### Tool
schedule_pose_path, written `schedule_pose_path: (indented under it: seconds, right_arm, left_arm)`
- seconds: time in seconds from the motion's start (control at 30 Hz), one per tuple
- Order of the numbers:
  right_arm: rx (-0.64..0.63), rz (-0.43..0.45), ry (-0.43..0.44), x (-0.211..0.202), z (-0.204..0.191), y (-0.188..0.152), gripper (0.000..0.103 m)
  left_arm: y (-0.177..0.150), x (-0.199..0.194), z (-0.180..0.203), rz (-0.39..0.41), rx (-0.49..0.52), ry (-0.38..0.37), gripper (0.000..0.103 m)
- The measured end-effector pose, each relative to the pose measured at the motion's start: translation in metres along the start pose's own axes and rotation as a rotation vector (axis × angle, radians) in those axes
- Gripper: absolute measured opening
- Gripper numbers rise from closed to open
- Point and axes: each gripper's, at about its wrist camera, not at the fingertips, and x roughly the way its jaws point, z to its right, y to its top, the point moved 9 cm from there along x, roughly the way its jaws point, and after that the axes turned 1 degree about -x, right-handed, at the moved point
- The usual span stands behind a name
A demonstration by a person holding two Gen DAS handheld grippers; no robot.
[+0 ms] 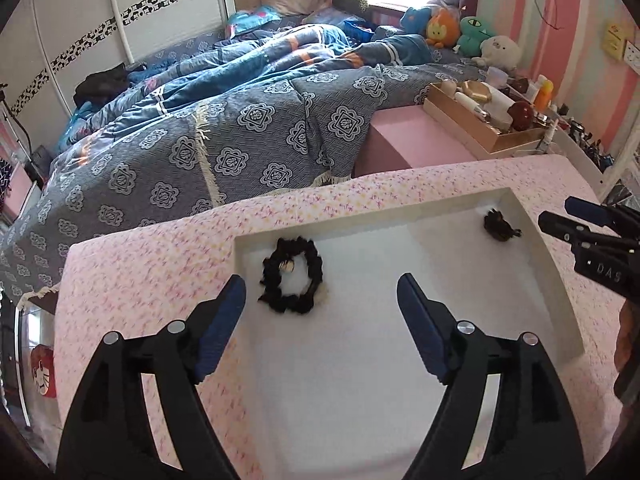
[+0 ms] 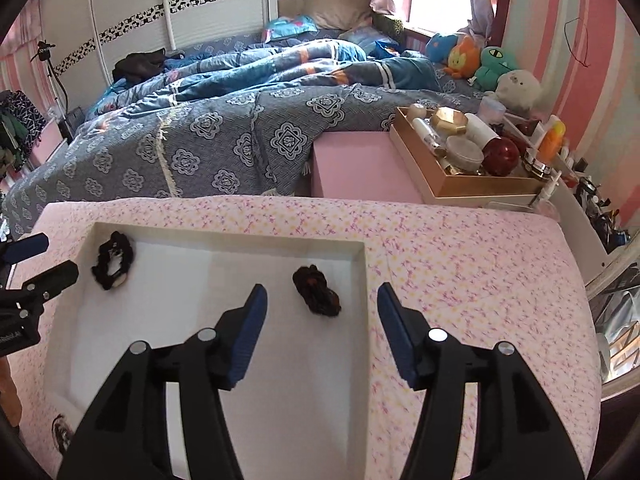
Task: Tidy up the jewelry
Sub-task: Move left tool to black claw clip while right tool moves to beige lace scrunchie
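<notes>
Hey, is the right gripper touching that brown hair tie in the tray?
Apart. The right wrist view shows the right gripper open, with white tray floor visible between each finger and the brown hair tie.

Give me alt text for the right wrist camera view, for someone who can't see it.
The open right gripper hangs above a white tray on a pink floral cloth; a dark brown hair tie lies just beyond its fingertips and a black scrunchie at the tray's far left.

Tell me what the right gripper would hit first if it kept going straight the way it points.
Most likely the dark brown hair tie lying in the white tray; it sits just ahead of the open right gripper, though depth is hard to judge.
</notes>
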Motion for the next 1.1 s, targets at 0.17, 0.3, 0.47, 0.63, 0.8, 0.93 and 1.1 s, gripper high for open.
schedule_pose_path:
  seconds: [0.17,0.3,0.47,0.63,0.8,0.93,1.1]
  right_arm:
    - [-0.002,0.01,-0.003,-0.028,0.01,-0.016,0.059]
    - [-0.001,0.003,-0.001,-0.046,0.015,-0.035,0.059]
    - [-0.006,-0.001,0.003,-0.065,0.019,-0.063,0.06]
    - [-0.026,-0.02,0.015,-0.083,0.024,-0.093,0.06]
    - [-0.059,-0.045,0.007,-0.098,0.031,-0.128,0.06]
    - [-0.061,-0.06,0.004,-0.106,0.036,-0.151,0.06]
    - [-0.045,-0.084,0.021,-0.115,0.04,-0.182,0.06]
  left_arm:
    - [-0.018,-0.033,-0.004,0.008,-0.026,-0.014,0.081]
    - [-0.04,-0.052,-0.002,0.009,-0.024,0.004,0.082]
    - [-0.068,-0.071,0.001,0.013,-0.045,-0.02,0.083]
    - [-0.098,-0.086,0.004,0.015,-0.037,-0.016,0.085]
    - [-0.124,-0.093,0.0,0.006,-0.059,-0.037,0.085]
    - [-0.141,-0.092,-0.003,-0.004,-0.079,-0.039,0.085]
    - [-0.161,-0.089,-0.001,-0.02,-0.075,-0.038,0.085]
